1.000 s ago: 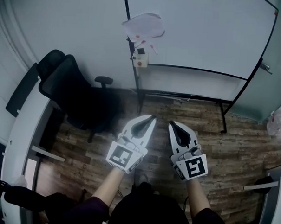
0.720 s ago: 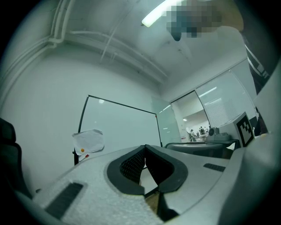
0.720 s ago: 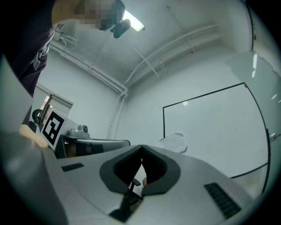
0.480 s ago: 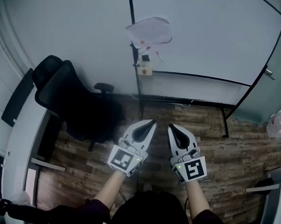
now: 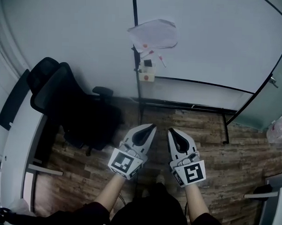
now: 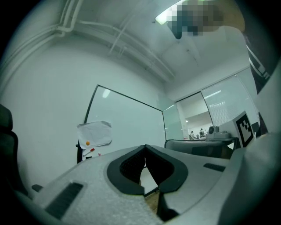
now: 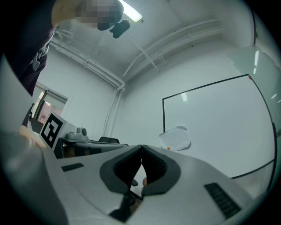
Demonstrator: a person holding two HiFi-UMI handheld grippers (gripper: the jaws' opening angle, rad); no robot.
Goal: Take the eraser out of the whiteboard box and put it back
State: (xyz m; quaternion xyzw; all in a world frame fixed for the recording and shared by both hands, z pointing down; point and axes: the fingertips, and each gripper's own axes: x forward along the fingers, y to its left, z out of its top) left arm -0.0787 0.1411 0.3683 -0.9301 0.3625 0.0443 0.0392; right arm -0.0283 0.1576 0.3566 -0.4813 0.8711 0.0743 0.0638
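Though empty, both claws (image 5: 152, 127) (image 5: 170, 131) shut.

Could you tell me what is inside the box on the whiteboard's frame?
A dark object sticks up from the whiteboard box; too small to tell if it is the eraser. The box walls hide anything deeper.

Office interior: a large whiteboard (image 5: 209, 42) on a black floor stand is set before a plain pale wall (image 5: 65, 27). A crumpled sheet of paper (image 5: 153, 34) is stuck at the whiteboard's left edge, and a small whiteboard box (image 5: 146, 73) hangs on the frame just below it. Left of the whiteboard are a black swivel office chair (image 5: 71, 102) and a white desk (image 5: 16, 144). Wood-plank flooring (image 5: 241, 156) runs beneath, and glass partitions (image 6: 219, 105) to its right open onto more lit workspace.
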